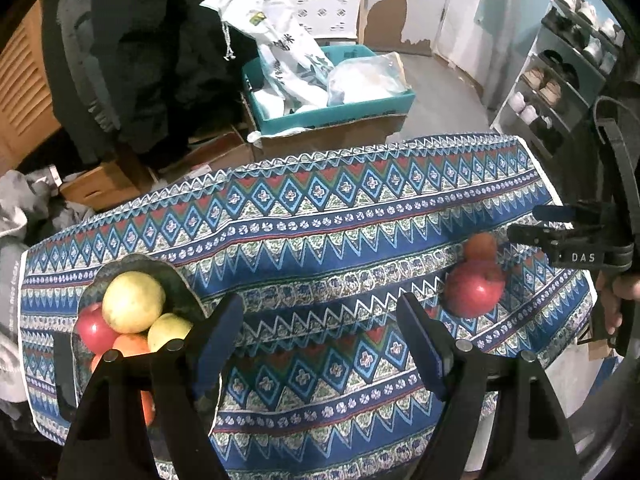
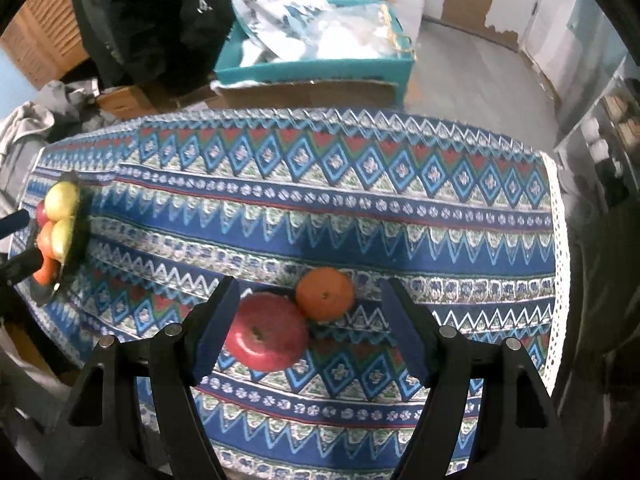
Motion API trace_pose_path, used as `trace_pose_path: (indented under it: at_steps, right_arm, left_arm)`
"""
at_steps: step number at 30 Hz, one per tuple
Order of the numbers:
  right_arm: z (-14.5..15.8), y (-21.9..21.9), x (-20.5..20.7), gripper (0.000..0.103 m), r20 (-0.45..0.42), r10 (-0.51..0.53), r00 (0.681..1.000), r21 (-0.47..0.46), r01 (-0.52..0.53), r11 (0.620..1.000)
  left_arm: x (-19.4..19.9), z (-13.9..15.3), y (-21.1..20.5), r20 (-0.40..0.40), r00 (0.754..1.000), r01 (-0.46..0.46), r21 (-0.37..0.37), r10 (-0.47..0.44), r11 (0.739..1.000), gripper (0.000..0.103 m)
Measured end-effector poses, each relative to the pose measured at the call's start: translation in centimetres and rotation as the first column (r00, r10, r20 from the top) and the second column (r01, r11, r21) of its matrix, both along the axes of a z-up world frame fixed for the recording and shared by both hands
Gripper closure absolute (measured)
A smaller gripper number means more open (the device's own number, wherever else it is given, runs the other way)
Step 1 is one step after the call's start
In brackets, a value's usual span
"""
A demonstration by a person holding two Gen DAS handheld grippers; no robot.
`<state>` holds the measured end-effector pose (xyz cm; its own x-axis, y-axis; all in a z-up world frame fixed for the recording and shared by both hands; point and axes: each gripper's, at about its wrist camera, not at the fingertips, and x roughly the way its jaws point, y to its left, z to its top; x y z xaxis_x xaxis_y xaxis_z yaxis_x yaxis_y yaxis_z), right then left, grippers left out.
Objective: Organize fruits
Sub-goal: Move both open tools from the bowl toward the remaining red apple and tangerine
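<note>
A red apple (image 2: pixel 266 332) and an orange (image 2: pixel 325 294) lie touching on the patterned tablecloth (image 2: pixel 320 208); both also show in the left wrist view, the apple (image 1: pixel 474 288) and the orange (image 1: pixel 480 246). My right gripper (image 2: pixel 310 308) is open just above them, the apple next to its left finger. It shows from the side in the left wrist view (image 1: pixel 532 224). A dark bowl (image 1: pixel 176 280) at the table's left holds several fruits: yellow-green apples (image 1: pixel 133 300), a red apple (image 1: pixel 94 330), oranges. My left gripper (image 1: pixel 320 320) is open and empty beside the bowl.
Beyond the table's far edge stand a teal box (image 1: pixel 332 114) with plastic bags, cardboard boxes (image 1: pixel 320 136) and a dark coat (image 1: pixel 140 60). A shoe rack (image 1: pixel 560 80) is at the right. Grey clothes (image 1: pixel 20 208) lie at the left.
</note>
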<state>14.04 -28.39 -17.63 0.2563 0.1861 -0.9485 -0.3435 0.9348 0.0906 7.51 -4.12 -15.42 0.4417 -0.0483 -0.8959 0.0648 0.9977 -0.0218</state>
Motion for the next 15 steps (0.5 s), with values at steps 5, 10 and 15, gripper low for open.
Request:
trace_pose_path:
  at_steps: [5,10,15]
  right_arm:
    - [-2.0,-0.4,0.6,0.029,-0.035,-0.017,0.999,-0.022,0.016,1.000]
    - [-3.8,-0.5,1.5,0.029,-0.066,-0.037,0.997,-0.032,0.035,0.999]
    - [-5.8,-0.4,2.4,0.029,-0.109,-0.058,0.992,-0.032,0.055,0.998]
  left_arm:
    - [1.4,-1.1,-0.5,-0.001,1.000,0.003,0.018,-0.003,1.000,0.023]
    - [2.7,-2.5,-0.7,-0.011,1.000,0.001,0.015,0.000,1.000,0.023]
    - [4.0,-4.0,-1.4,-0.023,1.000,0.014,0.026,-0.014,1.000,0.023]
